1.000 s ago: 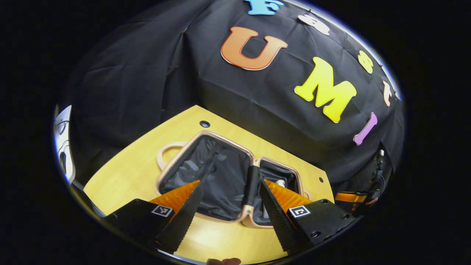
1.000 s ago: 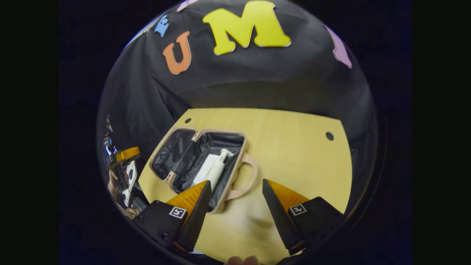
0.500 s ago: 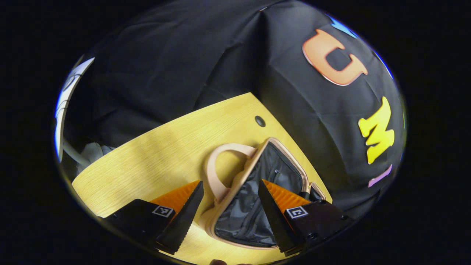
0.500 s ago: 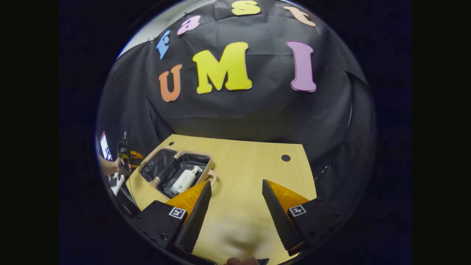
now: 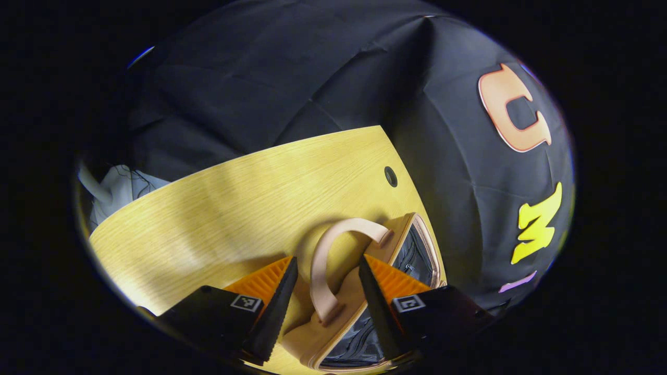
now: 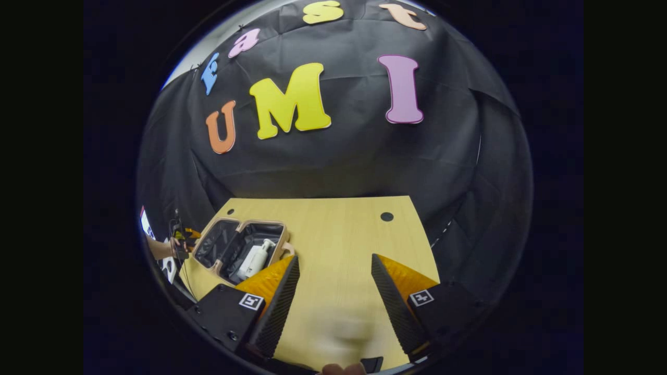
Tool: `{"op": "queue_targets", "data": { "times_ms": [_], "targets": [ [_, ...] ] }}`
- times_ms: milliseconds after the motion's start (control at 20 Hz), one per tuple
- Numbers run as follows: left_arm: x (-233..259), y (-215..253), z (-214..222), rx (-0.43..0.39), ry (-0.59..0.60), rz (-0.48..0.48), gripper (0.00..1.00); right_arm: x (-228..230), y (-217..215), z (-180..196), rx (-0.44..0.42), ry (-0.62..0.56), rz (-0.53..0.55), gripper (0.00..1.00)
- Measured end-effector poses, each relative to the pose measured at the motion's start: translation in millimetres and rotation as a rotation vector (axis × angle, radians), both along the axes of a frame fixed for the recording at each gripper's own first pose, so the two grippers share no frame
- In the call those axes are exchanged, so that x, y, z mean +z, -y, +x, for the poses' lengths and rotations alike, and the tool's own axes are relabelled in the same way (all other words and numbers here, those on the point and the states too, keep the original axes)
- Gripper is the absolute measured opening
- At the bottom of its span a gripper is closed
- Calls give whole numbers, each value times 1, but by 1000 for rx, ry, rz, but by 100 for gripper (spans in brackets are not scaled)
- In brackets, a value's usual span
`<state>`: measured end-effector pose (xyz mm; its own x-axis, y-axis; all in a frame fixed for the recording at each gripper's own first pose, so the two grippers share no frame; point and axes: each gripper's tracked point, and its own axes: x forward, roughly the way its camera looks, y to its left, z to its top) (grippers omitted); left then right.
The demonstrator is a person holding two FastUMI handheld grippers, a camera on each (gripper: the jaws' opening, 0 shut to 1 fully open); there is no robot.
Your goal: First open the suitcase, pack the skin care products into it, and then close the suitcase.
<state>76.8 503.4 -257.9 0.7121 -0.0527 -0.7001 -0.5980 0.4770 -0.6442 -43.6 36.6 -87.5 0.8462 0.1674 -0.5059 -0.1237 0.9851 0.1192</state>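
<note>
Suitcase [image 5: 359, 317] cut off, handle [image 5: 333, 260] between tongs [image 5: 323, 307]

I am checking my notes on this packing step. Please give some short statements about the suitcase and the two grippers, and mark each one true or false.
1. The suitcase lies open on the table. True.
2. A white pump bottle lies inside it. True.
3. The right gripper is shut on the bottle. False: it is open, above bare table.
4. The suitcase handle stands between the fingers of the left gripper. True.
5. The left gripper is shut. False: open.
</note>
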Motion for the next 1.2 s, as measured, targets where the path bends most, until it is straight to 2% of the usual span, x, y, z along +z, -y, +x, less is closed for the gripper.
{"op": "queue_targets", "data": {
  "times_ms": [50,100,150,200,250,300,350,400,450,550,600,700,750,800,850,900,1000,1050,1100,1200],
  "targets": [
    [-4,0,0,16,-5,-25,70,-1,-1,0,-2,-2,2,82],
    [-5,5,3,26,2,-53,79,-3,-4,-1,1,-13,9,83],
    [-4,10,9,29,16,-72,63,-6,-6,-3,2,-24,13,82],
    [-8,14,13,20,16,-87,72,-6,-6,-3,5,-29,15,82],
    [-11,20,15,7,5,-102,54,-5,-8,-3,9,-28,16,79],
    [-17,18,14,8,-20,-88,48,-4,-9,-4,13,-27,17,82],
    [-20,14,13,15,-43,-72,24,-3,-10,-6,15,-24,20,83],
    [-13,11,12,26,-40,-73,36,-4,-11,-7,16,-26,26,83],
    [-5,10,12,34,-31,-68,19,-5,-12,-9,17,-25,38,82],
    [14,7,13,36,-2,-21,13,-6,-9,-11,7,-18,52,79],
    [30,7,15,38,23,7,12,-5,1,-9,-17,8,22,86],
    [72,15,17,32,84,71,10,13,16,2,-79,121,-39,83],
    [93,20,18,24,112,119,9,27,24,-2,-112,174,-49,83],
    [113,27,18,12,133,178,8,38,33,-3,-144,219,-53,78],
    [135,35,18,1,156,245,7,45,42,-3,-176,249,-47,78],
    [161,49,19,-14,184,324,7,48,51,-6,-202,262,-27,83],
    [206,83,22,-55,229,483,6,45,66,-10,-239,256,17,83],
    [227,106,23,-81,258,562,6,40,77,-12,-259,249,30,79],
    [247,131,21,-102,296,635,6,37,90,-16,-282,240,44,83],
    [277,192,28,-141,381,729,6,35,105,-25,-318,225,80,83]
  ]
}}
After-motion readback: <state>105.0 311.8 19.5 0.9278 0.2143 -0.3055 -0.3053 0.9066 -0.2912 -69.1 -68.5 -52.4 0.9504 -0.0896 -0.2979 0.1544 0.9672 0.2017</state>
